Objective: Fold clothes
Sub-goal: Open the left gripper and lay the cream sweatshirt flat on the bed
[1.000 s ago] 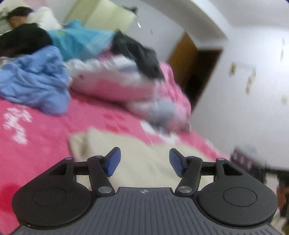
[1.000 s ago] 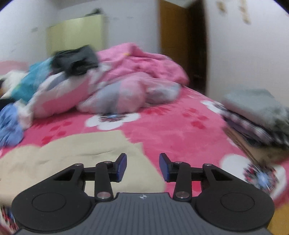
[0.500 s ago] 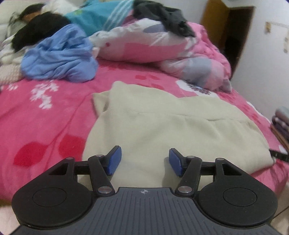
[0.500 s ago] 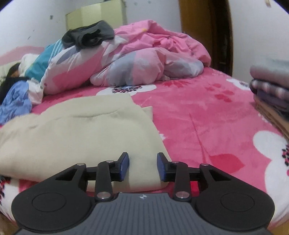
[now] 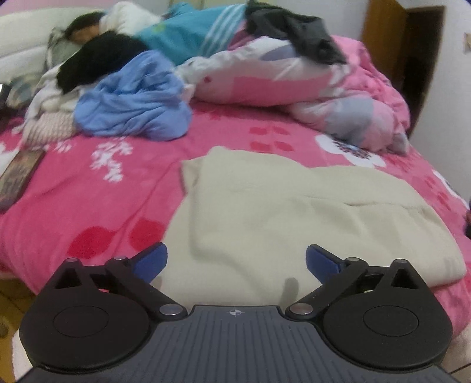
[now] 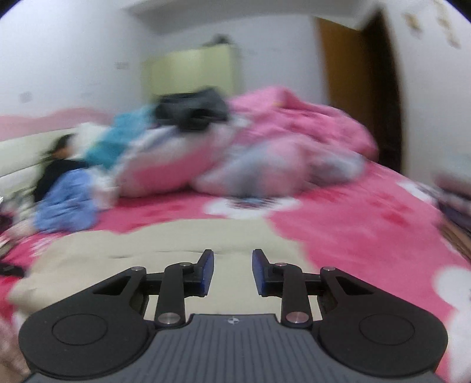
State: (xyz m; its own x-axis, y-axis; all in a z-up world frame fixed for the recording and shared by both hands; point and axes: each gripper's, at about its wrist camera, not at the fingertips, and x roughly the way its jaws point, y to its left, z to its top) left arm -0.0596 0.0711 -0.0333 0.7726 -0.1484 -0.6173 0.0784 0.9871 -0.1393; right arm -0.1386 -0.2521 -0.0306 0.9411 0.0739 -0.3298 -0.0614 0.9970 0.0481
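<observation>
A cream garment [image 5: 294,212] lies spread flat on the pink flowered bedspread [image 5: 88,206]. My left gripper [image 5: 235,262] hovers over the garment's near edge. Its jaws are opening and stand wide, with nothing held between the blue pads [image 5: 153,260]. In the blurred right wrist view the same cream garment [image 6: 147,253] fills the foreground. Above it my right gripper [image 6: 231,271] has its jaws closing, with a gap still between the pads [image 6: 206,272] and no cloth pinched.
A crumpled blue garment [image 5: 132,100] and a pink-and-white duvet [image 5: 279,79] with dark clothes [image 5: 294,26] on top lie further back. A person [image 5: 97,44] lies at the bed's head. A brown door [image 5: 379,44] stands right; folded clothes [image 6: 453,200] are blurred at the right edge.
The left gripper's jaws have swung wide apart and the view has tipped down onto the cream garment. The right gripper's jaws have narrowed, and its view has blurred and swung upward.
</observation>
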